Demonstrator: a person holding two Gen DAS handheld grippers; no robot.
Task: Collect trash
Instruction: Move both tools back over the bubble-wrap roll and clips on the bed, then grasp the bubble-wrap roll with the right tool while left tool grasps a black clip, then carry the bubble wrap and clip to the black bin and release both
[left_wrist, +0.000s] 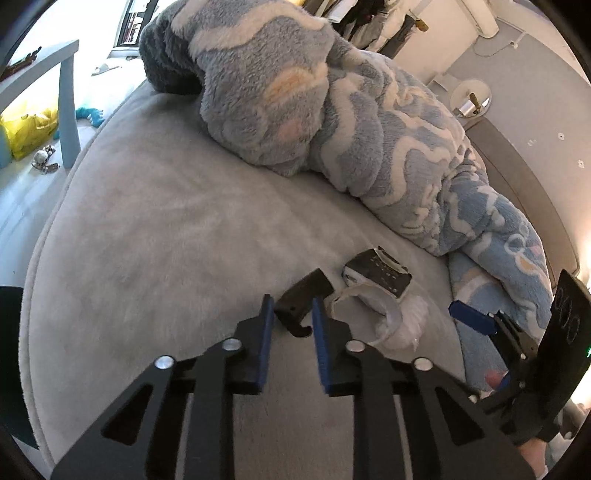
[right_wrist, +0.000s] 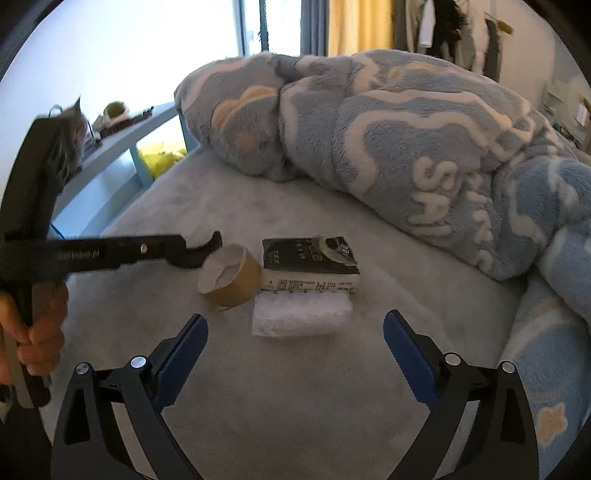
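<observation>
A: Three scraps on the bed (right_wrist: 258, 387): tape roll (right_wrist: 229, 281), box (right_wrist: 309, 266), plastic wrap (right_wrist: 301, 314).
B: Left tool (left_wrist: 292, 320) nearly together, empty; right tool (right_wrist: 295, 332) wide apart. I'd say next: lower, clamp.

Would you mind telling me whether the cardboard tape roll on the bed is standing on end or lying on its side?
On its side: the tape roll rests on its curved wall, its round opening facing sideways.

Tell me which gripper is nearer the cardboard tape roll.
Left. The left gripper has its fingertips right beside the tape roll; the right gripper hangs open farther back, facing the white wrapper.
</observation>
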